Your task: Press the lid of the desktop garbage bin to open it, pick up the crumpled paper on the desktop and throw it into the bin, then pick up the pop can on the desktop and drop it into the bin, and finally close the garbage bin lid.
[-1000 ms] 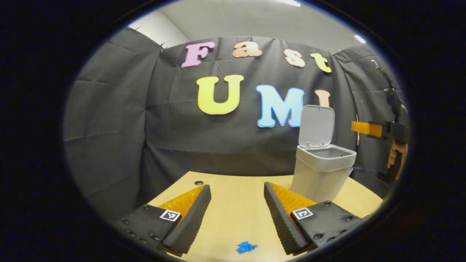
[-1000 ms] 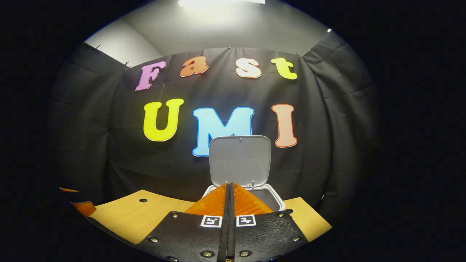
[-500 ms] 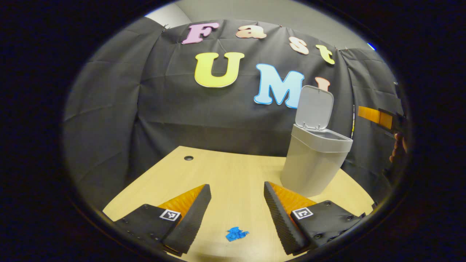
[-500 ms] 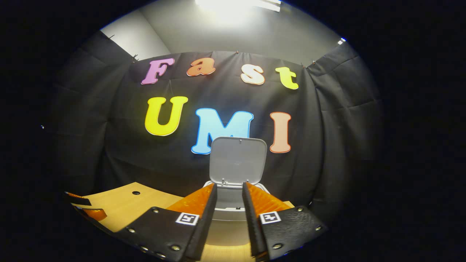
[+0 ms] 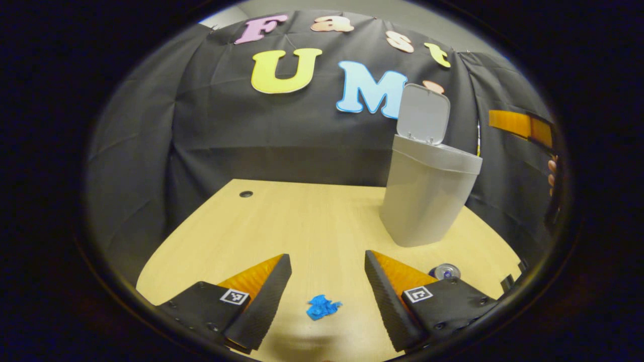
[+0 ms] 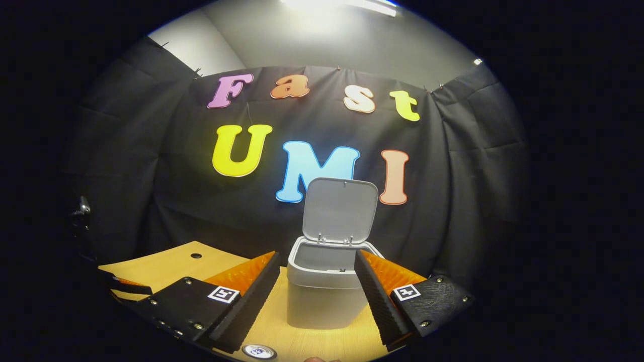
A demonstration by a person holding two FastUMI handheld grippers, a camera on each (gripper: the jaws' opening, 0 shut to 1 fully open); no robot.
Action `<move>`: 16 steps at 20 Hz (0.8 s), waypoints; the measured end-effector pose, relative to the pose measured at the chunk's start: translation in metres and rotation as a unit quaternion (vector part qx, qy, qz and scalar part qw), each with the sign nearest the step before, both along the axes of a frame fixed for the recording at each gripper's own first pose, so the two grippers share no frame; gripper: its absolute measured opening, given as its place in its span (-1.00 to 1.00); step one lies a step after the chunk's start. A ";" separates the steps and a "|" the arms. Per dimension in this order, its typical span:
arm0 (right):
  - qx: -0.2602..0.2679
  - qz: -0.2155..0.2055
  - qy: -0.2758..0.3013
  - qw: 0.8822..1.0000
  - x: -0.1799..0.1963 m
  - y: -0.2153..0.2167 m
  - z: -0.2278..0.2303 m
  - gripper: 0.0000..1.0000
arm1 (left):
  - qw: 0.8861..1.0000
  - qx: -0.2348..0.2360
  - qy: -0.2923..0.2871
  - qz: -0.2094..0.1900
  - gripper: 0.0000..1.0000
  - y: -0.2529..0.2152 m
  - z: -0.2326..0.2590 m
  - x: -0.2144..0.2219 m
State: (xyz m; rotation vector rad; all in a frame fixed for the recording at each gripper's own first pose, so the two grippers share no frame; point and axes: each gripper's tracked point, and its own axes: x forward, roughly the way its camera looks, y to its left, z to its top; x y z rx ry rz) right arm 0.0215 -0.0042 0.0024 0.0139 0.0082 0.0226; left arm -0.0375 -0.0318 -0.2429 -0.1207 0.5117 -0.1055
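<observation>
The grey bin (image 5: 425,206) stands at the table's far right with its lid (image 5: 423,113) swung upright. A blue crumpled paper (image 5: 323,307) lies on the wooden table (image 5: 282,216), below and between the fingers of my open left gripper (image 5: 327,257), untouched. The pop can (image 5: 446,272) stands upright right of that gripper's right finger; just its top shows. In the right gripper view, my open right gripper (image 6: 317,255) hangs empty in front of the bin (image 6: 322,301), lid (image 6: 341,211) raised behind it. The can's top (image 6: 258,350) sits at the bottom edge.
A small round hole (image 5: 246,193) marks the table's far left corner. Black cloth walls close in behind and beside the table. The right gripper (image 5: 518,124) and a hand (image 5: 552,171) hang past the bin. The left gripper (image 6: 126,286) shows low at the left.
My right gripper went from shut to open and drew back from the bin. My left gripper tipped down toward the table, bringing the paper nearer its fingers and the can into sight.
</observation>
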 end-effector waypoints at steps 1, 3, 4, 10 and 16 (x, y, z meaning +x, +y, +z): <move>0.000 0.000 0.002 1.000 -0.002 0.002 -0.002 0.92 | 1.000 0.006 0.007 -0.005 1.00 -0.001 -0.007 0.000; 0.002 0.001 0.013 1.000 -0.006 0.006 -0.009 0.91 | 1.000 0.016 0.018 -0.016 1.00 -0.003 -0.023 -0.001; 0.002 0.002 0.020 1.000 -0.008 0.008 -0.012 0.91 | 0.999 0.021 0.024 -0.021 1.00 -0.004 -0.032 -0.002; 0.005 -0.010 0.048 0.999 -0.020 0.009 -0.029 0.90 | 0.996 0.043 0.062 -0.041 1.00 -0.008 -0.081 -0.003; 0.011 -0.026 0.072 0.997 -0.026 0.002 -0.041 0.92 | 0.992 0.044 0.103 -0.055 0.92 -0.014 -0.124 -0.010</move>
